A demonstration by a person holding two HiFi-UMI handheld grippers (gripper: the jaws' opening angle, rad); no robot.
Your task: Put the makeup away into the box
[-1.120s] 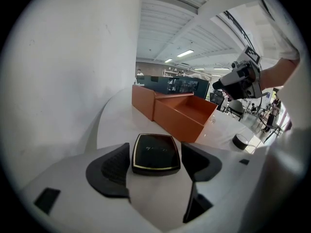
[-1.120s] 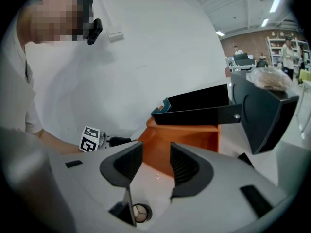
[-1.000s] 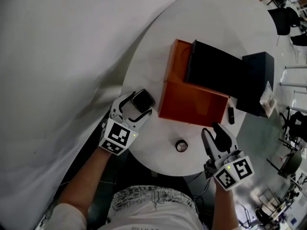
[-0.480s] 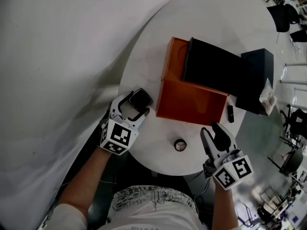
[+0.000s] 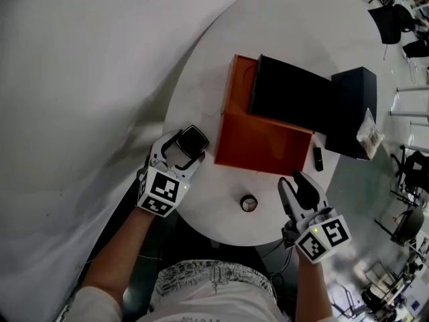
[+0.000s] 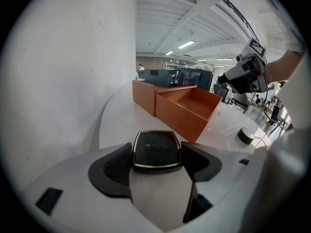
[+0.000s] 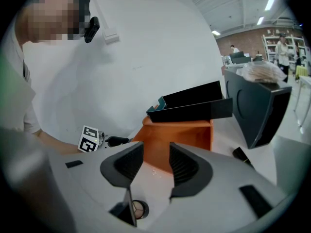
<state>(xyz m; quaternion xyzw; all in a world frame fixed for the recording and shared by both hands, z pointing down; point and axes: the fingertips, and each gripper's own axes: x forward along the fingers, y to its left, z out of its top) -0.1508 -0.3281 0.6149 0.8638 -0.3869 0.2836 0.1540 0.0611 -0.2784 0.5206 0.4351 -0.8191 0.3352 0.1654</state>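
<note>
1. Left gripper (image 5: 190, 146): your jaws clamp the black compact (image 6: 156, 148), held flat, lid up.
2. Orange box (image 5: 265, 146): open, just ahead-right of the compact; your left hand is nearer.
3. Right gripper (image 7: 150, 164): jaws closing, nothing between them; a small jar (image 5: 249, 203) sits beside it.

Open-plan workspace: strip-lit ceiling (image 6: 170, 18), office chairs (image 5: 394, 24), brick wall (image 7: 243, 41).

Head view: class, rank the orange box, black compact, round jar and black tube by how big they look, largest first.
1. orange box
2. black compact
3 and 4. round jar and black tube: about alike. The jar is wider and the tube longer but thinner, so I leave them unranked.
</note>
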